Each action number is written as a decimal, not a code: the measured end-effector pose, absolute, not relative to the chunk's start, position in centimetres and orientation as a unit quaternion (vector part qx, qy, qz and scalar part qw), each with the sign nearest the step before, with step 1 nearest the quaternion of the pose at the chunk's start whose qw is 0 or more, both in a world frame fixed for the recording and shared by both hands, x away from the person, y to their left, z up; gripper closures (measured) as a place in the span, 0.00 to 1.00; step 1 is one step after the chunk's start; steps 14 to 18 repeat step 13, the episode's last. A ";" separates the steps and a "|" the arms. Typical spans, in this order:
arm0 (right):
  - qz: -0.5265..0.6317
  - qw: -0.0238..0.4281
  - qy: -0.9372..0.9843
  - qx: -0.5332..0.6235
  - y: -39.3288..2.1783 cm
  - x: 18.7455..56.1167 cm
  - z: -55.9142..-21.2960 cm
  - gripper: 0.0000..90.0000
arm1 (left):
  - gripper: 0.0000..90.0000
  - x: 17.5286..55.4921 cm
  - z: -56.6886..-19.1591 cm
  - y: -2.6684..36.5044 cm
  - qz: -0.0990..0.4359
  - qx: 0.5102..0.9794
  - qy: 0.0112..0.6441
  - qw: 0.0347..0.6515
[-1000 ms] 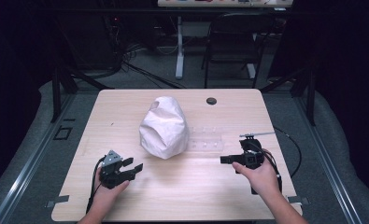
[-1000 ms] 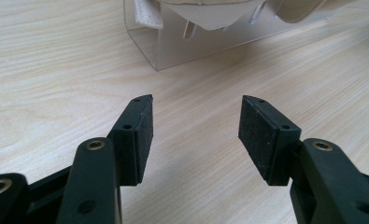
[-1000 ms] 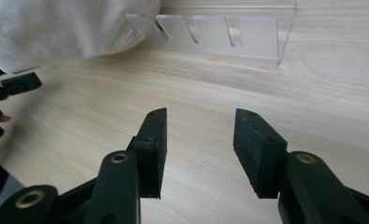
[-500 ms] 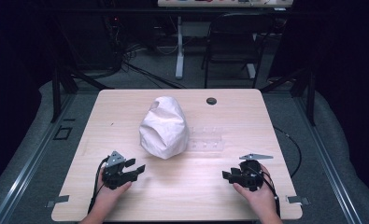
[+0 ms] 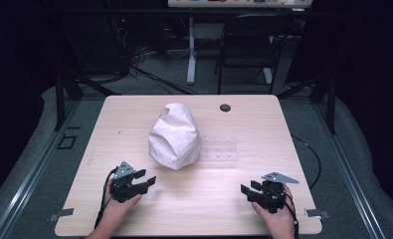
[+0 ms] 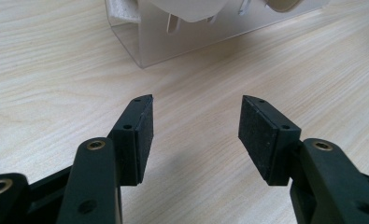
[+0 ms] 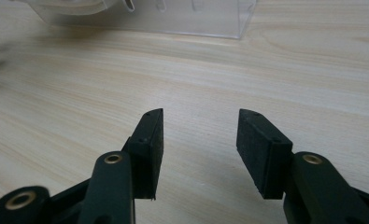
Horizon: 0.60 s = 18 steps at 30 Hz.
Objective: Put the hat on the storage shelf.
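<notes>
A crumpled white bag (image 5: 175, 135) stands in the middle of the wooden table (image 5: 134, 109), leaning over one end of a clear plastic rack (image 5: 221, 150). My left gripper (image 5: 145, 179) rests low near the table's front left, open, with nothing between its jaws; its own view (image 6: 195, 122) looks across bare wood at the rack (image 6: 210, 32). My right gripper (image 5: 247, 188) is near the front right edge, open and empty, its jaws having just widened further. In the right gripper view (image 7: 199, 133) the rack (image 7: 182, 16) lies beyond the pads (image 7: 254, 140).
A round black grommet (image 5: 225, 107) sits in the tabletop at the back. Behind the table are a dark chair (image 5: 248, 45) and floor cables. Bare wood stretches between the two grippers along the front.
My right hand has drawn back toward the front edge and sunk to the table. The left hand, the bag and the rack have stayed put.
</notes>
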State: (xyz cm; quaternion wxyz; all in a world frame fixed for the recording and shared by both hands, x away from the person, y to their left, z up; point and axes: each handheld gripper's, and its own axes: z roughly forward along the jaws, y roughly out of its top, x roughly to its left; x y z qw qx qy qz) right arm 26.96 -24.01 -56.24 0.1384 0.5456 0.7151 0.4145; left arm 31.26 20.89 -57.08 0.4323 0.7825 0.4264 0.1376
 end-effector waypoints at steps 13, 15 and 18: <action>0.428 0.176 0.690 0.556 -25.4 26.8 -57.1 0.54 | 0.45 31.0 -56.4 20.9 0.124 0.763 0.427 0.469; 0.428 0.176 0.690 0.556 -25.4 26.8 -57.1 0.54 | 0.45 31.0 -56.4 20.9 0.124 0.763 0.427 0.469; 0.428 0.176 0.690 0.556 -25.4 26.8 -57.1 0.54 | 0.45 31.0 -56.4 20.9 0.124 0.763 0.427 0.469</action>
